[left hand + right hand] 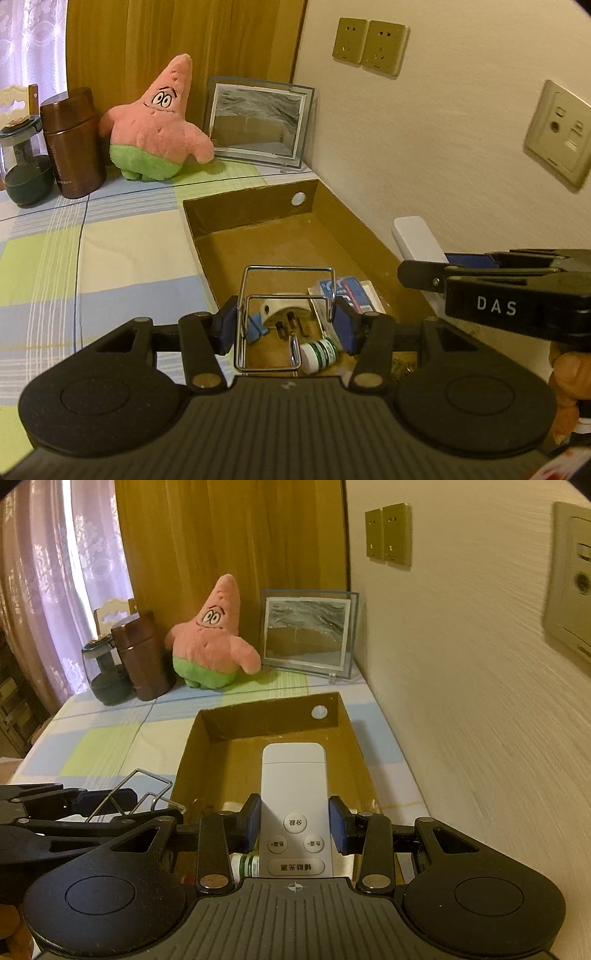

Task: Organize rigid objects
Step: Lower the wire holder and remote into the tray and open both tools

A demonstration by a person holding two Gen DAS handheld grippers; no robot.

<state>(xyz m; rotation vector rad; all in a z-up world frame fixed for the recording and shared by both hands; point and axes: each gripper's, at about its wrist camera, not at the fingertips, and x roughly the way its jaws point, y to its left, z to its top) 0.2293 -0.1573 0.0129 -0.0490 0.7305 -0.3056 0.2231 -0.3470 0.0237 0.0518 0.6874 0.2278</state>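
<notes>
Two claws hang side by side over the near end of an open cardboard box (192,738). Nearest, the left claw (286,325) has its blue pads clamped on the sides of a bent chrome wire rack (284,317), which is held above the box's near-left corner. Beside it, the right claw (295,823) is clamped on a white remote control (293,794), buttons up, whose far end reaches out over the middle of the box floor. Under the two held things, the box's near end is crowded: a small white bottle with a green band (319,356) lies on its side, next to a white plug (280,314) and a blue-and-white packet (347,291). Farther on, the box floor lies bare up to the far wall, which has a round hole (319,712) near its right corner. The box's right edge runs close along the room wall (461,701), leaving only a thin strip of desk (110,746) there, while to the left the checked cloth lies open and wide. Beyond the box's far edge a band of cloth stays free, and then, at the desk's back edge, stand a dark glass jar (105,675), a brown canister (144,657), a pink plush star (214,638) and a picture frame (308,631).
</notes>
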